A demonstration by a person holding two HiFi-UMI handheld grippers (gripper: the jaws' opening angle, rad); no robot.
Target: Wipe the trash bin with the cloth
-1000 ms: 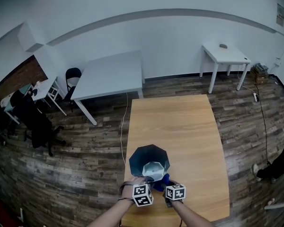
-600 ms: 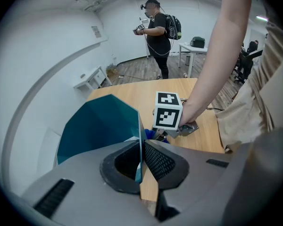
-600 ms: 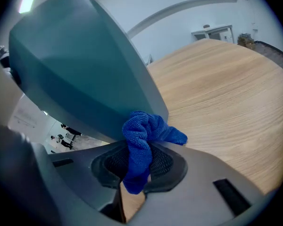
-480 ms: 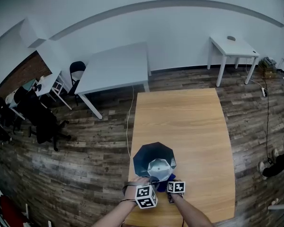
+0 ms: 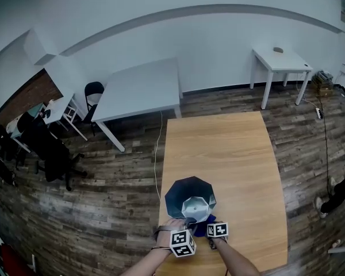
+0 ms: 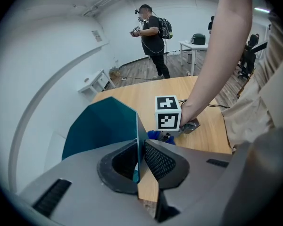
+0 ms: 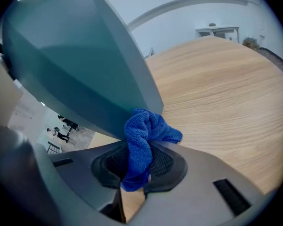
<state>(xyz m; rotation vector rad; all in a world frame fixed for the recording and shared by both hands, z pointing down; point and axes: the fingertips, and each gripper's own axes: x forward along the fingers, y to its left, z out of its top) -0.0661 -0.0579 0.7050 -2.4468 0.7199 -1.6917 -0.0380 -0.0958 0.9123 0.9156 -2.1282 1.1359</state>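
The left gripper (image 6: pixel 140 163) has its jaws closed on the thin wall of the teal trash bin (image 6: pixel 104 126), one pad inside the rim and one outside. The right gripper (image 7: pixel 137 167) is clamped on a bunched blue cloth (image 7: pixel 145 136), and the free end of the cloth is against the bin's outer side, low down near the wooden table (image 7: pixel 221 98).

In the head view the bin stands upright at the near end of that table, at twelve o'clock from both grippers and closer to the table's nine o'clock edge.

The likely trouble is the hold. The bin looks light and is pinned at one narrow spot on its rim, so a hard sideways stroke could swing it round that pinch, tip it, or pull the wall free. The cloth is caught by only a small fold, so dragging it could tug it out of the jaws.

Nothing else lies on the table to block a stroke. On the floor, a large white table (image 5: pixel 139 89) stands at eleven o'clock, a small one (image 5: pixel 279 61) at one, and dark chairs (image 5: pixel 52 151) at nine. A person (image 6: pixel 152 36) stands well beyond the table's far end.
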